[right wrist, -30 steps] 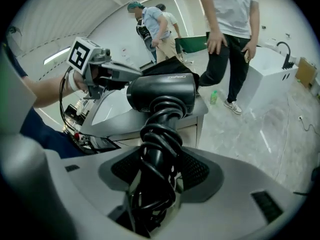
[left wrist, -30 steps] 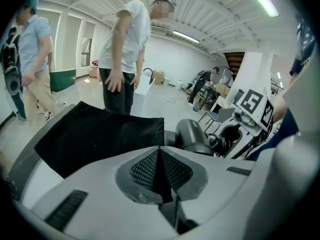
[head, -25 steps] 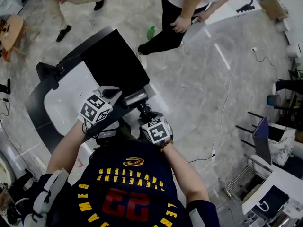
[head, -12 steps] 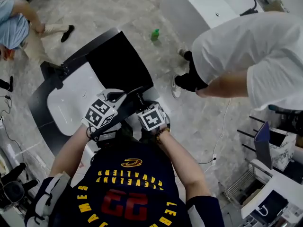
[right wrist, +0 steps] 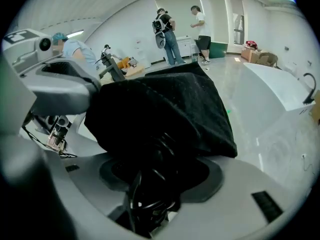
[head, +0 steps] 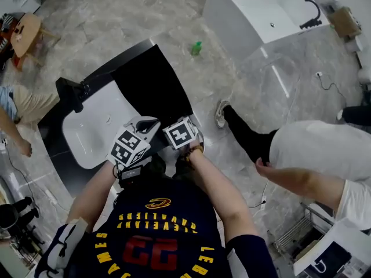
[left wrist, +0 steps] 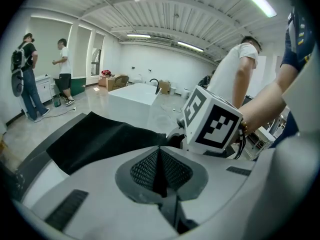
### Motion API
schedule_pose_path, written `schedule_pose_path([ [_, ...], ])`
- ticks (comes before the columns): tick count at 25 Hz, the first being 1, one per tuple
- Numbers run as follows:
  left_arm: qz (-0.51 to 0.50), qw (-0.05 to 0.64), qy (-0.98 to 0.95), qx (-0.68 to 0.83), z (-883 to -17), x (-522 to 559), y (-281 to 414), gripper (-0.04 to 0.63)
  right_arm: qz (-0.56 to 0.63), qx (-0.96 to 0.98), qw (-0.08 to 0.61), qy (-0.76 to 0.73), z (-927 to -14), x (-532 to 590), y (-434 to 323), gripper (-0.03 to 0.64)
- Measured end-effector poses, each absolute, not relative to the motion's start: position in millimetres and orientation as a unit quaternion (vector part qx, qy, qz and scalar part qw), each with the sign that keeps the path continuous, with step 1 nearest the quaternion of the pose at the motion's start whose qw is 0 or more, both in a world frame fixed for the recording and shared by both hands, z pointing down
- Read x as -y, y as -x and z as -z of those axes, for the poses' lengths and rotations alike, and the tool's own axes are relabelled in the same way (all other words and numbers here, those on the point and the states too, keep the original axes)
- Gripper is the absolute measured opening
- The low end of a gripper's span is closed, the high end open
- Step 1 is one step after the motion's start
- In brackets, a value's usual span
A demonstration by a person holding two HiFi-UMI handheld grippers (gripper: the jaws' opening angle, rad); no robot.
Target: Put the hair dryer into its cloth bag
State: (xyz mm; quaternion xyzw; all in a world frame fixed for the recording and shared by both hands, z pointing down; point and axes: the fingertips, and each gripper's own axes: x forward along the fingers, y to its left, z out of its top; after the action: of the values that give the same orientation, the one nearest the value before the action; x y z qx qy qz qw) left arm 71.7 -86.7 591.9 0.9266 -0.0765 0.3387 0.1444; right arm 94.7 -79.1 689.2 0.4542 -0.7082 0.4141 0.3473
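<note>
The black cloth bag lies on the white table, and its near edge is raised at my grippers. In the right gripper view the bag drapes over the front of the black hair dryer. My right gripper is shut on the dryer and its coiled cord. My left gripper is shut, with a thin dark strip of the bag's edge between its mesh pads. From the head view the two grippers, left and right, sit side by side at the bag's mouth, and the dryer is hidden.
The table has a dark rim, and a black stand sits at its far left. A person walks close by on the right. A green bottle stands on the floor before a white counter. Two people stand far off.
My right gripper has carried the hair dryer up and left, from open view below the bag to under its edge. The left gripper has kept still. The passer-by has crossed to the right.
</note>
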Motion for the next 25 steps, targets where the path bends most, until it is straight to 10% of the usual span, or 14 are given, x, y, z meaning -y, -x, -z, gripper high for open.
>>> schedule_pose_path([
  [17,-0.346,0.18,-0.916,0.096,-610,88,-72,0.009,-0.381,0.734,0.345,-0.443,-684,95,-101,0.253],
  [25,-0.347,0.183,-0.915,0.097,-620,89,-72,0.009,-0.403,0.776,0.209,-0.438,-647,13,-122,0.259],
])
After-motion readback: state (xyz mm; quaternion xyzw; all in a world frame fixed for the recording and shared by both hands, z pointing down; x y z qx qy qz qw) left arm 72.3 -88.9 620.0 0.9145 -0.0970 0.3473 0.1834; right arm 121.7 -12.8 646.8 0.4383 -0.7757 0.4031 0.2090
